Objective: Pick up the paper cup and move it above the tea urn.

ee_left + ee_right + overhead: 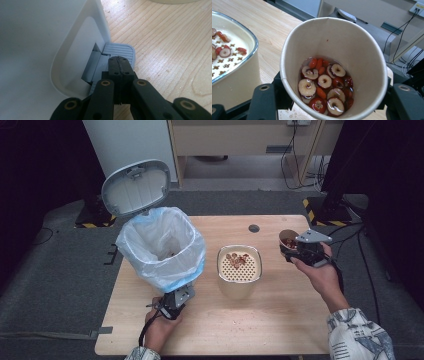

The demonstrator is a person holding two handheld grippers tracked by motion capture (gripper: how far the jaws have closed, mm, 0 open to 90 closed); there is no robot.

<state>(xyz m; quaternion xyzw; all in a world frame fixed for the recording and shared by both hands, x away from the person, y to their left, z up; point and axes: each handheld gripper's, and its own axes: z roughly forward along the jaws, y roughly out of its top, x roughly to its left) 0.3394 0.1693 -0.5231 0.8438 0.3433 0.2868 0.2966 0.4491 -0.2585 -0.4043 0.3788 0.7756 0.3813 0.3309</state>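
Note:
A white pedal bin (161,270) lined with a clear bag stands at the table's left with its grey lid (136,187) tipped up. My left gripper (181,294) is at the bin's foot. In the left gripper view its jaws are shut, and the left gripper (119,60) rests its tips on the grey ribbed pedal (122,48). My right gripper (291,249) is shut on a paper cup (287,238), held above the table's right side. The paper cup (352,45) holds sliced red dates (324,82) and orange berries in liquid.
A cream bowl (221,272) with a perforated strainer insert stands mid-table and carries a few red fruit pieces (237,259); its rim (249,40) lies just left of the cup. The wooden table (280,320) has a cable hole (254,228). Cables lie on the floor behind.

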